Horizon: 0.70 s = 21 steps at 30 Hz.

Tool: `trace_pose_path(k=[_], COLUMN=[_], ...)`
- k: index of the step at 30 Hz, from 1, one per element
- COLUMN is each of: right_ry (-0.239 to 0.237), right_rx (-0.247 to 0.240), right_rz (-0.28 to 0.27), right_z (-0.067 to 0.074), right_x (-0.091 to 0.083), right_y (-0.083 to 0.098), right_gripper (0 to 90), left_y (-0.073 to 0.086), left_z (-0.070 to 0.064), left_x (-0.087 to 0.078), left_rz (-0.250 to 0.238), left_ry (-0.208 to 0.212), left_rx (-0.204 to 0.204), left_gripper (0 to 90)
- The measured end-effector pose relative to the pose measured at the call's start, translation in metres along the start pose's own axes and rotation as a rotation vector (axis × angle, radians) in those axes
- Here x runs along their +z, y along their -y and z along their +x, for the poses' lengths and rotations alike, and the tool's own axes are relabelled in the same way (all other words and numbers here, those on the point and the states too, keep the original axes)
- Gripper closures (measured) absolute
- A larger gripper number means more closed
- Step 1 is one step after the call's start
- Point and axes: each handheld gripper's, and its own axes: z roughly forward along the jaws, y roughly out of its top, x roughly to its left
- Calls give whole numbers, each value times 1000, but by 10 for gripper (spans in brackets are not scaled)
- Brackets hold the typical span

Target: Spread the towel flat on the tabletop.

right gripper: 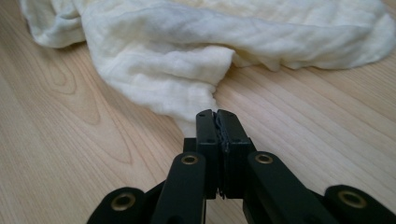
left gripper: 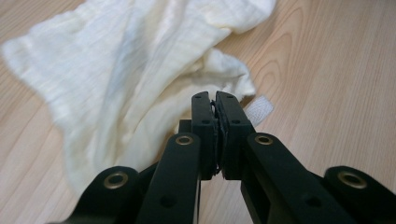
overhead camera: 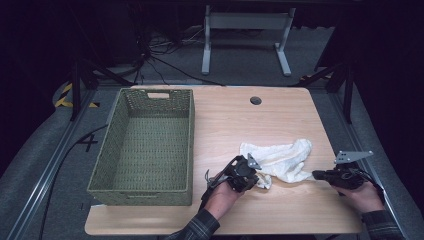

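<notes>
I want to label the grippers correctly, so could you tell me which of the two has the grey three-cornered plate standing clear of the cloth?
The right gripper: its plate stands over bare table, whereas the left gripper has its plate against the cream cloth.

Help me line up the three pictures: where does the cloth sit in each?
High view: the cloth lies right of centre on the table, between the two hand-held grippers.
Left gripper view: the cloth covers the upper left, above the jaws.
Right gripper view: the cloth spans the top, just beyond the jaws.
Shared landmark: the table's wood grain.
</notes>
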Motion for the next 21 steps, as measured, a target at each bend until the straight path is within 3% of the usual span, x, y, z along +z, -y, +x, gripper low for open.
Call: trace_pose_path(k=[9,12,16,21], right_ry=[39,47,39,38], right_rx=[60,55,62,33], right_rz=[-34,-50,-49,-12], right_z=[-11,-9,-9,-7], right_x=[-24,-34,-36,-24], right_y=[14,18,22,19], right_gripper=[889,890,890,849], left_y=[20,23,24,28], left_z=[-2,-5,0,6], left_x=[-20,-29,-31,-24], left_rz=[11,11,10,42], left_ry=[-46,-110,-132,-98], left_rx=[-60,-56,-86,-102], left_gripper=[872,874,874,851])
